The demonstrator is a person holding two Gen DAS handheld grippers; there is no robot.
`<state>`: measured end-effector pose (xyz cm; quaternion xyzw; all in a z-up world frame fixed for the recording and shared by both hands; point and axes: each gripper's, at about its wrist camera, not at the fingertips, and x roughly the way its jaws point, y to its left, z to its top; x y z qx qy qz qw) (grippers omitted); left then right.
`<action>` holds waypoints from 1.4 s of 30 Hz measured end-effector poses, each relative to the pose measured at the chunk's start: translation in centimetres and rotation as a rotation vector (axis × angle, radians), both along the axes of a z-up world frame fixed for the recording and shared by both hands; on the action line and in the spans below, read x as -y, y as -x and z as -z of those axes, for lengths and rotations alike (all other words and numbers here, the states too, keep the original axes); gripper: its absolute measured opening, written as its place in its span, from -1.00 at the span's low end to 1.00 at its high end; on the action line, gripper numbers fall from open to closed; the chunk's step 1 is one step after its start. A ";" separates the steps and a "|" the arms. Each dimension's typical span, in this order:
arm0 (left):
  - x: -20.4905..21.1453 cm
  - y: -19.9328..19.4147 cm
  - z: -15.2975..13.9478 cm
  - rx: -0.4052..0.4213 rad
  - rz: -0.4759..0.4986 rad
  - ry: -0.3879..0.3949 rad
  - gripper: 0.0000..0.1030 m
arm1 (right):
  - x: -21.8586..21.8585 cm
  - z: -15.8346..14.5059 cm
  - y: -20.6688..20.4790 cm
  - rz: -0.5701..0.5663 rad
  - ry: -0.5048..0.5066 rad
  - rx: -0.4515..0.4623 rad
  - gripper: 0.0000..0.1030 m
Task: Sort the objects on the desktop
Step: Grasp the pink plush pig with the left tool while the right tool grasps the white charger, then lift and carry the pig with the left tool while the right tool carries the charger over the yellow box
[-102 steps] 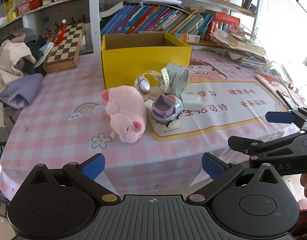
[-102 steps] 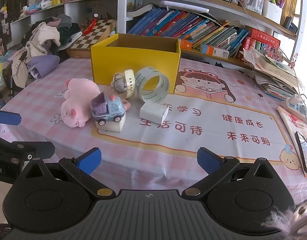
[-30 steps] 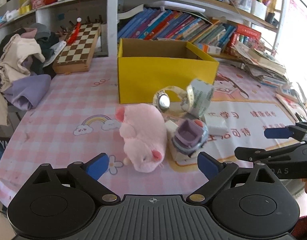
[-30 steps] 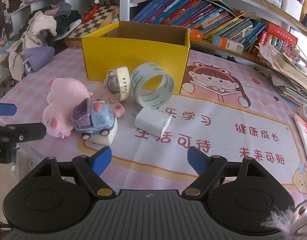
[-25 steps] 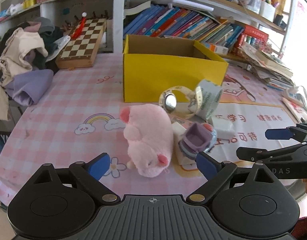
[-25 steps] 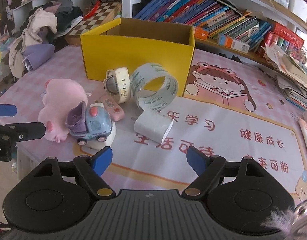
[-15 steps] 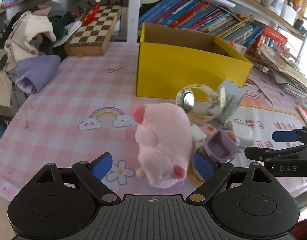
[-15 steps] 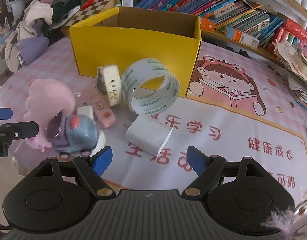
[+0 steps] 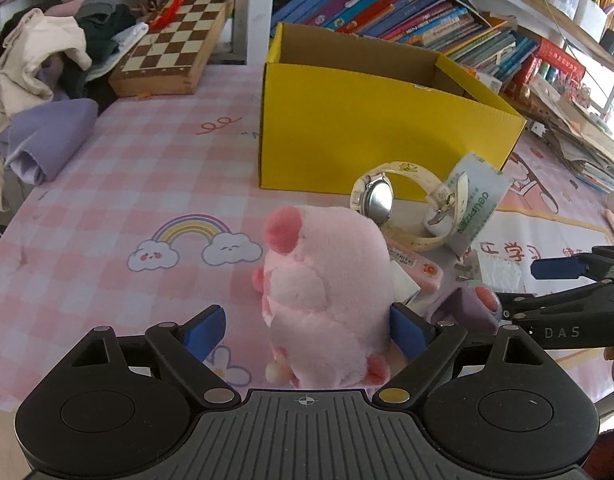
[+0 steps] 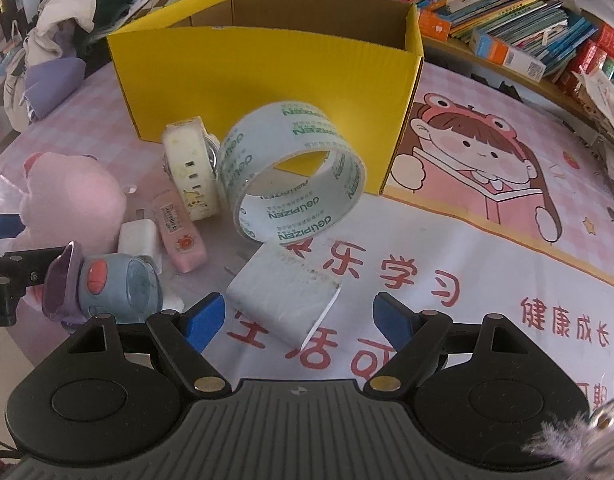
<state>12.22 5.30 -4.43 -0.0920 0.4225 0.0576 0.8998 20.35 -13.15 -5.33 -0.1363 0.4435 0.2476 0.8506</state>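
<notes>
A pink plush pig (image 9: 327, 292) lies on the pink checked tablecloth between the open fingers of my left gripper (image 9: 307, 330); the right blue pad (image 9: 407, 326) is close to its flank. My right gripper (image 10: 299, 316) is open, with a white charger block (image 10: 283, 300) between its fingertips. Behind it a clear tape roll (image 10: 295, 172) leans at the open yellow box (image 10: 267, 68), next to a cream wristwatch (image 10: 191, 168). A pink eraser-like case (image 10: 179, 236) and a purple-blue toy truck (image 10: 103, 280) lie to the left.
A chessboard (image 9: 175, 52) and a pile of clothes (image 9: 39, 80) lie at the far left. Bookshelves (image 9: 407, 28) stand behind the box. Stacked papers (image 9: 579, 148) lie at the right. The table's front edge is just under both grippers.
Both grippers have moved forward over the table. The left one now straddles the plush pig; the right one has come up to the white block. Both stay open.
</notes>
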 end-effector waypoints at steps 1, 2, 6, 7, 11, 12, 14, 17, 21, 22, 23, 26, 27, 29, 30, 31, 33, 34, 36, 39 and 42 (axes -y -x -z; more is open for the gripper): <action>0.0 -0.2 0.1 -0.004 0.003 0.000 0.74 | 0.0 0.1 -0.2 -0.002 -0.001 -0.006 0.55; 0.0 -0.3 0.2 -0.007 0.006 0.000 0.74 | -0.1 0.2 -0.3 -0.005 -0.003 -0.011 0.53; 0.1 -0.9 0.5 -0.022 0.014 0.003 0.71 | -0.2 0.4 -0.9 -0.017 -0.023 -0.031 0.35; 0.1 -1.0 0.6 -0.026 0.015 0.007 0.70 | -0.2 0.4 -1.0 -0.022 -0.030 -0.036 0.31; -0.1 -1.3 0.8 -0.031 0.013 0.039 0.62 | -0.4 0.5 -1.3 -0.038 -0.030 -0.042 0.25; -0.2 -1.4 0.9 -0.032 0.012 0.048 0.62 | -0.4 0.6 -1.4 -0.040 -0.031 -0.044 0.25; -0.4 -1.4 1.0 -0.033 0.011 0.067 0.58 | -0.5 0.6 -1.5 -0.043 -0.033 -0.046 0.24; -0.6 -1.5 1.1 -0.033 0.010 0.091 0.38 | -0.6 0.6 -1.6 -0.048 -0.032 -0.046 0.24; -0.7 -1.4 0.6 -0.021 0.006 0.087 0.17 | -0.5 0.0 -1.5 -0.059 -0.039 -0.042 0.24; -0.8 -1.3 0.4 -0.017 0.001 0.088 0.16 | -0.5 -0.3 -1.4 -0.062 -0.042 -0.040 0.24; -1.0 -1.2 0.1 -0.007 -0.006 0.087 0.14 | -0.4 -0.7 -1.4 -0.065 -0.047 -0.033 0.24; -1.5 -1.0 -1.2 0.036 -0.028 0.082 0.12 | -0.2 -2.0 -1.3 -0.067 -0.060 0.004 0.23; -1.7 -0.9 -1.7 0.053 -0.032 0.076 0.12 | -0.1 -2.4 -1.4 -0.064 -0.067 0.015 0.23; -1.8 -0.9 -2.7 0.088 -0.038 0.062 0.12 | 0.3 -3.3 -1.5 -0.057 -0.084 0.035 0.23; -1.8 -1.0 -3.2 0.102 -0.035 0.057 0.12 | 0.4 -3.7 -1.5 -0.054 -0.090 0.046 0.23; -1.7 -1.1 -3.5 0.114 -0.032 0.053 0.12 | 0.5 -4.1 -1.5 -0.051 -0.096 0.060 0.23; -1.6 -1.2 -4.2 0.138 -0.024 0.044 0.12 | 0.6 -4.8 -1.5 -0.048 -0.108 0.086 0.23; -1.5 -1.3 -4.6 0.150 -0.021 0.040 0.12 | 0.7 -5.1 -1.5 -0.049 -0.112 0.098 0.23; -1.3 -1.5 -5.3 0.174 -0.014 0.031 0.12 | 0.8 -5.8 -1.4 -0.052 -0.120 0.123 0.23; -1.1 -1.8 -6.1 0.200 -0.003 0.022 0.12 | 1.0 -6.5 -1.4 -0.057 -0.132 0.156 0.23; -0.8 -2.1 -6.6 0.223 0.007 0.012 0.12 | 1.3 -7.3 -1.3 -0.057 -0.147 0.194 0.23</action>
